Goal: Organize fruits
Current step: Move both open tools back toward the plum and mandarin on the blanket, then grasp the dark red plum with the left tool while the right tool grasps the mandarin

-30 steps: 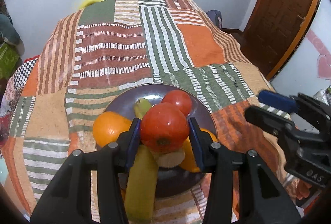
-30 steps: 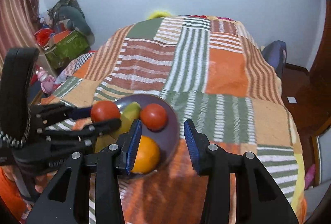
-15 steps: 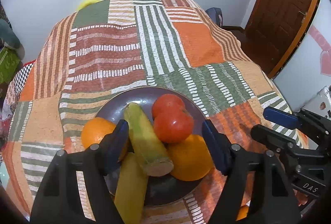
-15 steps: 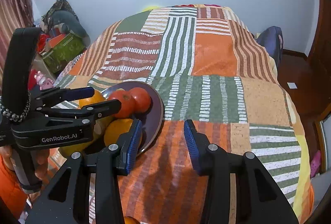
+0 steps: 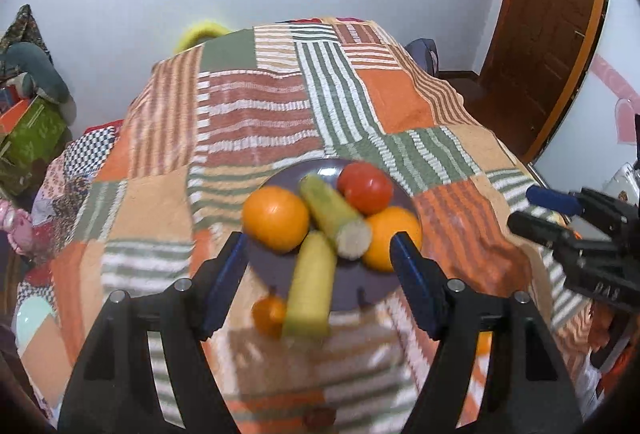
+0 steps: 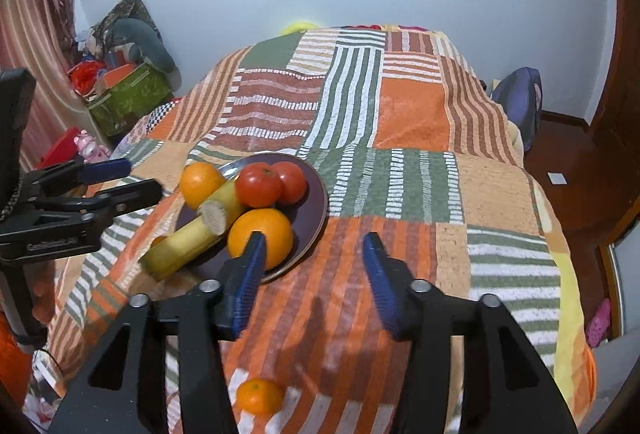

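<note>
A dark purple plate (image 6: 316, 201) (image 5: 360, 286) sits on the patchwork bedspread. It holds two tomatoes (image 6: 258, 184) (image 5: 365, 187), two oranges (image 6: 261, 232) (image 5: 276, 218) and two yellow-green banana pieces (image 6: 188, 244) (image 5: 334, 215). A small mandarin (image 6: 259, 396) lies on the cloth near me; another (image 5: 269, 314) lies by the plate's near edge. My left gripper (image 5: 318, 282) is open and empty, above and just short of the plate. My right gripper (image 6: 314, 276) is open and empty, right of the plate.
The bed (image 6: 412, 113) runs back to a white wall. A green box with clutter (image 6: 128, 93) stands at the left. A wooden door (image 5: 552, 13) and bare floor are at the right. A small reddish fruit (image 5: 318, 417) lies on the cloth near me.
My left gripper let go of the tomato, which now rests on the plate, then opened wide and drew back. My right gripper also pulled back and up.
</note>
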The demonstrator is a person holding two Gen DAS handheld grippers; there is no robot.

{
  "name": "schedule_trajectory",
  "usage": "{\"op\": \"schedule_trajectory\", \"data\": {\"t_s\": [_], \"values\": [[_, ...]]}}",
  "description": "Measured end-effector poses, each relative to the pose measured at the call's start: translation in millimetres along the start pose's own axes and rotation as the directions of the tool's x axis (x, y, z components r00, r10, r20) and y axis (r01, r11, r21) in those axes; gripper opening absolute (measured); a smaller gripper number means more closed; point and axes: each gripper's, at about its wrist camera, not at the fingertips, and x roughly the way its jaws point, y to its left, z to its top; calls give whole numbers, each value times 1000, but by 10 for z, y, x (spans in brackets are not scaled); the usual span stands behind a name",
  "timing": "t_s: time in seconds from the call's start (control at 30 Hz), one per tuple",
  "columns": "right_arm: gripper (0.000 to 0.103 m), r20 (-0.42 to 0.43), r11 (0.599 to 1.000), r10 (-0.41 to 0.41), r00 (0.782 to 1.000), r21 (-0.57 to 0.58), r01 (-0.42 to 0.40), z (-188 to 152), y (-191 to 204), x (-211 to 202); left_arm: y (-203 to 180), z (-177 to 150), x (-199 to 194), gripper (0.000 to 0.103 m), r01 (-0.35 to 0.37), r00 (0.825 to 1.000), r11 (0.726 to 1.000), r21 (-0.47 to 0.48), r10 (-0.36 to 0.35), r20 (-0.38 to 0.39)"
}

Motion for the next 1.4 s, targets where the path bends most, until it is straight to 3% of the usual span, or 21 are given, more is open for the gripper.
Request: {"op": "schedule_trajectory", "data": {"t_s": [0.33,0.43,0.57,0.83,1.03,1.27,1.37,1.4], "values": [[58,-18,999,-18,1000,-33,17,-360,212,-220,190,-606,-338,73,12,998,999,-47,-15,-59],[58,-46,1000,-8,999,-29,7,-464,269,-204,214,-791,-296,72,30,995,997,-68,-37,-94],[58,-90,999,-6,996,-37,3,-593,319,-143,192,-1005,-205,64,28,990,996,-81,-39,-136],[58,-168,998,17,986,-54,-26,-831,434,33,123,-1273,1,63,47,978,995,-82,-63,-198],[58,-185,996,-2,983,-91,-15,-898,481,114,85,-1329,99,49,60,974,996,-71,-74,-212],[57,-227,998,19,974,-52,-32,-937,387,249,94,-1334,195,37,66,972,995,-81,-82,-219],[52,-228,998,14,973,-61,-29,-939,394,281,96,-1319,211,28,90,969,992,-91,-108,-223],[46,-229,998,17,973,-61,-32,-933,393,290,95,-1313,212,28,94,968,991,-93,-113,-222]]}}
